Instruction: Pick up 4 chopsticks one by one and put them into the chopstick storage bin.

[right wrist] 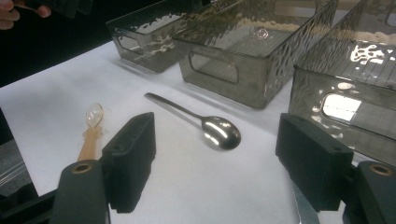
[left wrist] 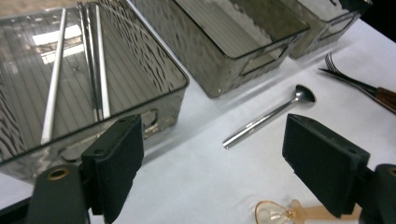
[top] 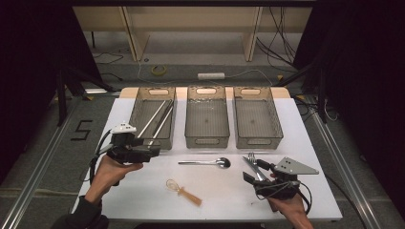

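Steel spoon (right wrist: pixel 205 122) looks light, stiff, slippery (thin handle at 10 o'clock); both claws gape empty, right claw (right wrist: pixel 217 163) nearest.

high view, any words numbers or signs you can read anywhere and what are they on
"5": a dark number marked on the grey floor left of the table.
No other text can be read: the three bins, the metal spoon and both claws carry no legible label or brand.
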The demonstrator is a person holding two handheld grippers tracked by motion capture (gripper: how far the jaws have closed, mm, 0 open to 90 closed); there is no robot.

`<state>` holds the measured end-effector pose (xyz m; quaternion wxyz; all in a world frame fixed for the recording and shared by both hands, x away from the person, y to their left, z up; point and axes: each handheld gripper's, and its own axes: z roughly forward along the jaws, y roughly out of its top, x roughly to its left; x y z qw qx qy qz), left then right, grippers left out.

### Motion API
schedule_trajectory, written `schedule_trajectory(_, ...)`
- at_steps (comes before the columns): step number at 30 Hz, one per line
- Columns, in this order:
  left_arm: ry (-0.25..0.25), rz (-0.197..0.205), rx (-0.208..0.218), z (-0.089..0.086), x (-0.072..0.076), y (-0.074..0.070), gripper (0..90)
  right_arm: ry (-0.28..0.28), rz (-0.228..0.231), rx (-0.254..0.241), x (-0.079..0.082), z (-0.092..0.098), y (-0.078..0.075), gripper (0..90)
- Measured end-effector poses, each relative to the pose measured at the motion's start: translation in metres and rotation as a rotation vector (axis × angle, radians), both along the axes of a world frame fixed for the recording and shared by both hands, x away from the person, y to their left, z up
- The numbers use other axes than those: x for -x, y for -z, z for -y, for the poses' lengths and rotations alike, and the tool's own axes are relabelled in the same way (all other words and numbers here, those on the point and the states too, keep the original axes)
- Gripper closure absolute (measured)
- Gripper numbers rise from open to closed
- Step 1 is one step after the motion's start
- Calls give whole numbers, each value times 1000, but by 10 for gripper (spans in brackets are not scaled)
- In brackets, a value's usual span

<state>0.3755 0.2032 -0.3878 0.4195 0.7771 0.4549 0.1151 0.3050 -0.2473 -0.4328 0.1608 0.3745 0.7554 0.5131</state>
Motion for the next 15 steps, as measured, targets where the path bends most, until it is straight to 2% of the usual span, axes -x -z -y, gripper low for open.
schedule_trajectory(8,51,-2,-21,7,12,7,198,-4,2,1,0,0,0,298)
schedule_trajectory(15,94,10,-75,20,21,10,195,-3,0,4,0,-1,0,298)
